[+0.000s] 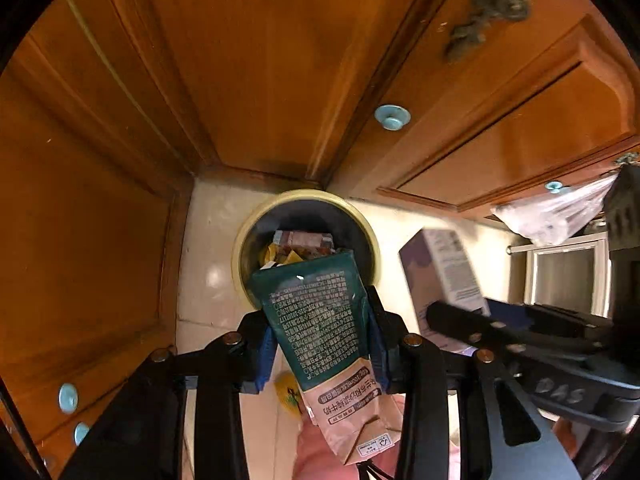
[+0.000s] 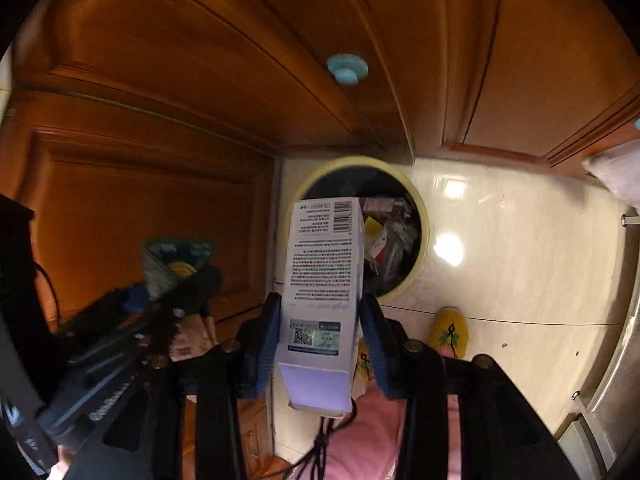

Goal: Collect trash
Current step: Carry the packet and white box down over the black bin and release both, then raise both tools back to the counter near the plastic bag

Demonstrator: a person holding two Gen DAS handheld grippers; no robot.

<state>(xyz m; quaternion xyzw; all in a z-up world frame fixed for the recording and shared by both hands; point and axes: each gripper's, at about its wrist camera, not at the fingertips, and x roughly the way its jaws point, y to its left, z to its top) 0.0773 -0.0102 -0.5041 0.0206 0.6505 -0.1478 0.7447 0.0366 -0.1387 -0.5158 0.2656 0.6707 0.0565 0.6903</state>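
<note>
While both cartons hang above the trash bin [image 1: 240, 248], release waits. Left gripper [image 1: 322, 344] clamps the green milk carton [image 1: 320, 320]; right gripper [image 2: 320, 344] clamps the white box [image 2: 324, 280]. Centre each over the opening, clear of the cabinet doors [image 1: 260, 60], before parting pads.

You have a dark green and pink milk carton [image 1: 324, 328], its printed side facing up, tilted toward the trash bin [image 1: 362, 216] on the pale tiled floor. Your white and lilac box [image 2: 324, 280] points at the same bin. The round, cream-rimmed, dark-lined bin stands in the cabinet corner, already holding wrappers [image 2: 390, 232] and a small carton.
</note>
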